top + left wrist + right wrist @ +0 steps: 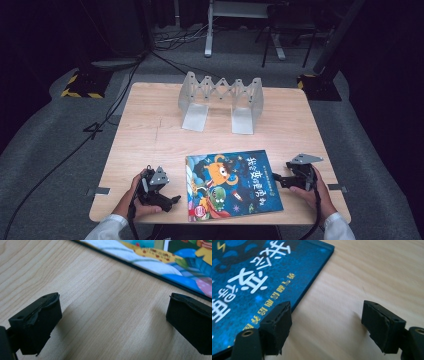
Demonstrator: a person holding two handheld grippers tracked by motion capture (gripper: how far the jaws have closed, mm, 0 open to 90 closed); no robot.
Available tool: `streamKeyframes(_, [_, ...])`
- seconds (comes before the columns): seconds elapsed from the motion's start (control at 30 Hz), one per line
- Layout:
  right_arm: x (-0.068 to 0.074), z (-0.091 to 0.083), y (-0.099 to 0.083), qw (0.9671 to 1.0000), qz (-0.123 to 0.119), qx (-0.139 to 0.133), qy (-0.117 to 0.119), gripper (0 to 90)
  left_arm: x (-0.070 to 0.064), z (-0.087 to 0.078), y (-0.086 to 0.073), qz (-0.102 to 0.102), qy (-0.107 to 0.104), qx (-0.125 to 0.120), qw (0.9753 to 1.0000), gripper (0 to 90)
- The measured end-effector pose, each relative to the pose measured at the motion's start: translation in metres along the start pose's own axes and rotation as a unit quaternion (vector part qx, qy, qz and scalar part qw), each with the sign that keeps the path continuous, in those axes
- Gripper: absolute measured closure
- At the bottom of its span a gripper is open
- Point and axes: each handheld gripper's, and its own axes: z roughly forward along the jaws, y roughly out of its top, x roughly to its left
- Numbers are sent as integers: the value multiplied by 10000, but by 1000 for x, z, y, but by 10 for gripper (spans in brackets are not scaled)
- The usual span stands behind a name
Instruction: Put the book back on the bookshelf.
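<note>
Book [233, 185]: flat on the desk [150, 140], near the front edge, between the two hand-held grippers; cover up, corners square.
Book cover: glossy, printed with cartoon monsters on dark blue; likely slick under rubber pads.
Book build: thin, stiff-boarded by the look of the crisp edge [317, 272] in the right gripper view; probably light, apt to flex little, not fragile.
Where to grip: judged best at a free edge, one jaw slid under, the other on top; lying flush with the desk, so little gap for a jaw; sliding it over the front edge may help.
Left hand-held gripper [170, 200]: jaws wide apart, nothing between them, resting low over bare wood just beside the book's left edge [150, 270].
Right hand-held gripper [278, 181]: jaws wide apart, holding nothing; one jaw over the book's right edge, the other over bare desk.
Desk: pale wood-grain laminate, matte, smooth.
Folding rack [221, 100]: grey, accordion-linked, two upright plates with flat feet; standing at the far side, well apart from the book; looks like rigid plastic or metal.
Risk: pads slipping on the gloss; cover scuffing if dragged.
</note>
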Motion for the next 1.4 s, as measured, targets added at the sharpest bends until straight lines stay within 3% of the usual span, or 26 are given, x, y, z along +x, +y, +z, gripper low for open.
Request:
streamKeyframes(0.07, [3,13,13,10000,-10,-20,4,243,1,-1,-2,46,-43,-13,10000,5])
streamKeyframes(0.23, [6,16,14,9999,-10,-114,-8,241,2,-2,-2,58,-44,-11,10000,5])
streamKeyframes(0.43, [11,-11,-15,9990,-281,-175,300,240,2,-2,-2,48,-44,11,10000,5])
streamKeyframes(0.67, [21,-41,-43,9976,-485,-54,494,238,6,-1,1,-92,28,-82,9999,48])
streamKeyframes(0.8, [28,-52,-52,9951,-716,39,677,241,11,0,7,-134,-12,-164,9998,176])
streamKeyframes(0.97, [37,-58,-53,9890,-1100,219,968,230,19,1,15,-159,2,-348,9993,158])
streamKeyframes(1.07, [42,-53,-51,9893,-1059,157,986,211,26,8,22,-200,-66,-314,9993,158])
streamKeyframes(1.13, [46,-48,-47,9901,-1020,121,952,210,30,14,29,-117,-131,-264,9995,159])
streamKeyframes(1.23, [49,-43,-44,9919,-916,41,880,198,36,23,38,-117,-257,-280,9992,161])
streamKeyframes(1.33, [52,-40,-43,9913,-949,2,913,182,41,30,45,-121,-275,-389,9988,160])
streamKeyframes(1.4, [52,-39,-42,9911,-958,-3,926,164,44,35,49,-149,-459,-265,9985,157])
